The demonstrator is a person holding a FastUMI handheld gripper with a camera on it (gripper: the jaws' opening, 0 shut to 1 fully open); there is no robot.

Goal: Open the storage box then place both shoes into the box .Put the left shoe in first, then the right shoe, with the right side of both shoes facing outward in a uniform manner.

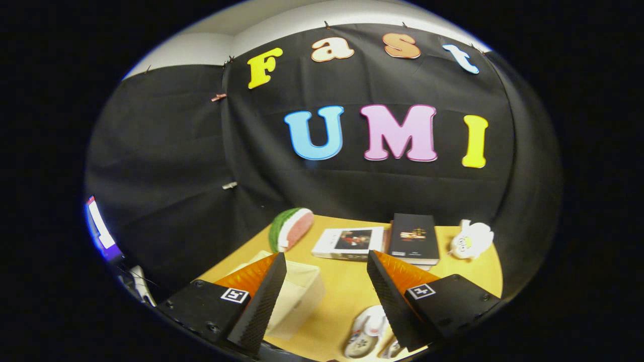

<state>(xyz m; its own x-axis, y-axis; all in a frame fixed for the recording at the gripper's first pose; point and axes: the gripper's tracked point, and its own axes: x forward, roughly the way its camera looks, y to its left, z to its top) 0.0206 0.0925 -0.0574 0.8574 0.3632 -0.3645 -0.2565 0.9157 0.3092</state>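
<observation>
On the table (347,291), the storage box (297,296) is sitting left of the shoes (370,337). Behind them, a watermelon slice (291,229), two books (382,242) and a small figurine (471,240) are lining the far edge, left to right.

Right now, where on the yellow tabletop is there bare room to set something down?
Bare wood runs between the open claw fingers, bordered by the cream fabric storage box, the white shoes and the flat white book. A smaller patch lies below the white piggy figure. The back edge is crowded: watermelon-slice toy, white book, black book.
</observation>
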